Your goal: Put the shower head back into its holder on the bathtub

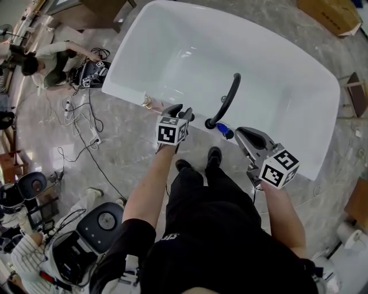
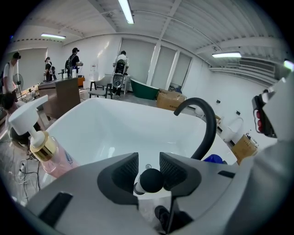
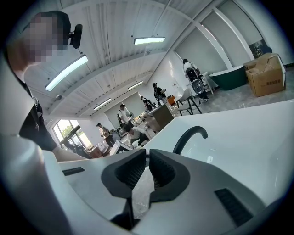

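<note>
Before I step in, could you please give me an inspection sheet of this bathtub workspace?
Surface: white bathtub on a stone-look floor.
Job's things: shower head, black rounded end between the left jaws; holder not made out.
Clutter: pink bottle on the rim; blue item beside the black faucet.
Grippers: left gripper closed on the shower head; right gripper nearly shut, empty.
Cables: corded power strip on the floor, left.
Surroundings: cardboard box; crouching person.
</note>
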A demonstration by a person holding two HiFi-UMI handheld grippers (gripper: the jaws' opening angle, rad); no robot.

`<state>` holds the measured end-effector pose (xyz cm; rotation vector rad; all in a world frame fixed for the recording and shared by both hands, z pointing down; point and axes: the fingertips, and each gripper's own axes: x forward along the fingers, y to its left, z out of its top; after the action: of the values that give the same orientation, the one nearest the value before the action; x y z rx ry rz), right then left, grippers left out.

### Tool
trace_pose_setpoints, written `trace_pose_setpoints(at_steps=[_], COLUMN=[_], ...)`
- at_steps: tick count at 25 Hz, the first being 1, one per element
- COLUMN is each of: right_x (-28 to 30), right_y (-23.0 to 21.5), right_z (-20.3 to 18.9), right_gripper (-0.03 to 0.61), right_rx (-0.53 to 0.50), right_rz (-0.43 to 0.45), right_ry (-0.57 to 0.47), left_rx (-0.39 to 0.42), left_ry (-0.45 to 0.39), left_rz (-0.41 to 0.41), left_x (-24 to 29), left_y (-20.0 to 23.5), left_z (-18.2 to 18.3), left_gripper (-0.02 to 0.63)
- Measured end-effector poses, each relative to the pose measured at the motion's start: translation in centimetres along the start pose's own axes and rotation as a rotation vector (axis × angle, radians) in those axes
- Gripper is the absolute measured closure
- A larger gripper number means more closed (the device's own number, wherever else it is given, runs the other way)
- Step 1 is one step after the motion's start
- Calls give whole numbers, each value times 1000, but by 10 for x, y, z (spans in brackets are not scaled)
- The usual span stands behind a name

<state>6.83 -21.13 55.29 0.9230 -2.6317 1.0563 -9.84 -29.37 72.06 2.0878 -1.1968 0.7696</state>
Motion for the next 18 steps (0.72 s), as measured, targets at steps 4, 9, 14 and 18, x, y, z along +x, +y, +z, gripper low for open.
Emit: trace_pose_setpoints(at_steps=[4, 9, 14, 18], right_x=[-1, 0, -2, 1], right_y=[1, 11, 24, 41], right_z=[2, 6, 21, 42], right_gripper=[540, 541, 546, 550], right_rx=[13, 22, -3, -42], right_rz=[-10, -8, 13, 51], right_ry=[-7, -8, -26, -44], left_rx=[8, 4, -4, -19], left_ry=[4, -10, -80, -143], left_rz=[-16, -8, 21, 39], left_x=[-5, -23, -71, -119], left_y=[-2, -3, -6, -9], left_z=[-2, 1, 22, 41], left_gripper=[480, 480, 480, 480])
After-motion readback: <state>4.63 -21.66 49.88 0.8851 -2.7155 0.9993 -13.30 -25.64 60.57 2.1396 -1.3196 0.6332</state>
